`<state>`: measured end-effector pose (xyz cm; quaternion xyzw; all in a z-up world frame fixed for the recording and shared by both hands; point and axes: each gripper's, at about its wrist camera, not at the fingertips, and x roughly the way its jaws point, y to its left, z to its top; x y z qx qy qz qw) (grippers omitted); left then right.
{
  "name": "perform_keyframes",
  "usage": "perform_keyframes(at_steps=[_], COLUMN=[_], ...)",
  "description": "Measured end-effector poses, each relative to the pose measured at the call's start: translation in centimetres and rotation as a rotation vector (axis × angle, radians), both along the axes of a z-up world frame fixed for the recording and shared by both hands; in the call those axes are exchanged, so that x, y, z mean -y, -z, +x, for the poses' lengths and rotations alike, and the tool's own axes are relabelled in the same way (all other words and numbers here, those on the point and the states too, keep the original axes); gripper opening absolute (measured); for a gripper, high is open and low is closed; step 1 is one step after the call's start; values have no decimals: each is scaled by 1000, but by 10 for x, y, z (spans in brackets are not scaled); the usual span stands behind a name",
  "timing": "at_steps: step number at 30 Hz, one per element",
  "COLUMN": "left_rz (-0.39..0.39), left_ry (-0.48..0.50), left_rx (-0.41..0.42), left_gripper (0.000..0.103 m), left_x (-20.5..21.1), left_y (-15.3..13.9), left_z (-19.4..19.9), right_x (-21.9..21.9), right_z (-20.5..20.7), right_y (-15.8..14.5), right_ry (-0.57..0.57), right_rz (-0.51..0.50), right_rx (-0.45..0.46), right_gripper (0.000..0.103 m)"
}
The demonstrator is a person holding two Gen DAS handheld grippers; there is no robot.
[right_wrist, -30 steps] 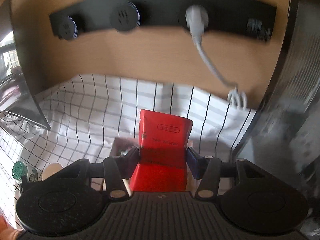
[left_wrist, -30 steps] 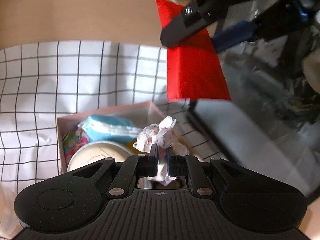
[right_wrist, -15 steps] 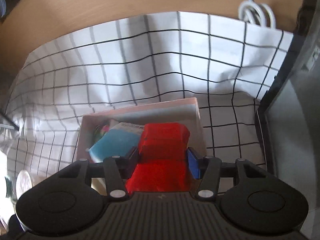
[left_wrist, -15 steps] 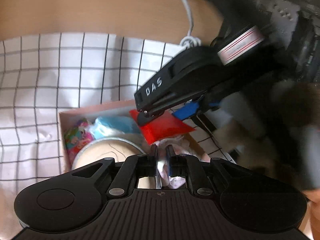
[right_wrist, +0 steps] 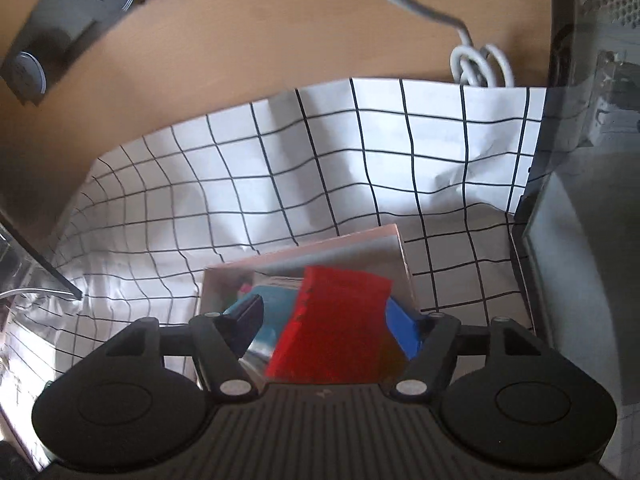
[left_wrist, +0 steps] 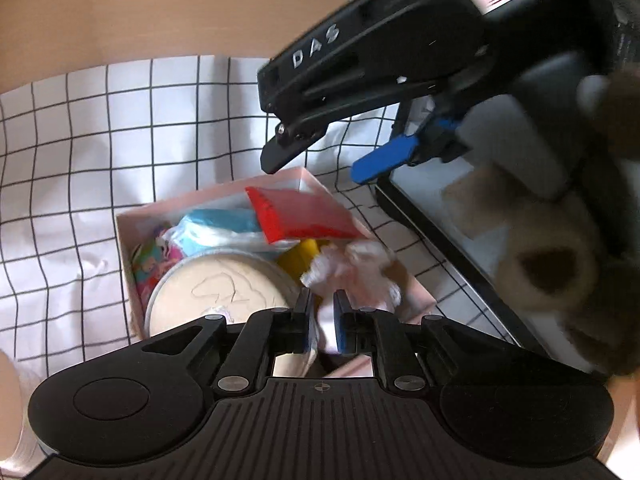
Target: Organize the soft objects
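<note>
A pink box [left_wrist: 280, 184] stands on the checked cloth and holds several soft items. A red pouch [left_wrist: 304, 216] lies in it at the back right, over a blue packet [left_wrist: 220, 228]. My right gripper [left_wrist: 316, 164] hovers above the box, open and empty; in the right wrist view [right_wrist: 328, 320] the red pouch [right_wrist: 336, 328] sits loose between its spread fingers. My left gripper [left_wrist: 322, 312] is shut on a crumpled white and pink cloth [left_wrist: 356, 272] over the box's front right part.
A round cream tin [left_wrist: 220, 296] and a colourful packet [left_wrist: 152, 260] lie in the box. A black-framed appliance [left_wrist: 460, 216] stands right of it. A white cable [right_wrist: 476, 64] coils behind. The wooden desk [left_wrist: 160, 20] shows beyond the cloth [left_wrist: 80, 140].
The right gripper came down to the box, opened and let go of the red pouch, which now lies in the box. The left gripper keeps its hold on the crumpled cloth.
</note>
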<state>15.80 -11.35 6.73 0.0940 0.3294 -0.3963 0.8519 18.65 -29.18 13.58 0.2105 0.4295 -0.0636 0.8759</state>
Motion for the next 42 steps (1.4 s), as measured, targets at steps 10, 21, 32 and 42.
perform_keyframes(at_steps=[10, 21, 32, 42], left_rz=[-38, -57, -34, 36], left_ry=[-44, -218, -268, -542], left_rx=[-28, -22, -126, -90], left_gripper=[13, 13, 13, 13], left_x=[-18, -120, -183, -182], left_y=[-12, -30, 19, 55], left_z=[-5, -48, -75, -107], right_x=[14, -36, -64, -117], right_z=[19, -50, -96, -167], right_y=[41, 3, 35, 65], right_ry=[55, -6, 82, -220], right_rz=[50, -68, -77, -323], right_rx=[-95, 42, 53, 125], right_gripper=[44, 44, 53, 83])
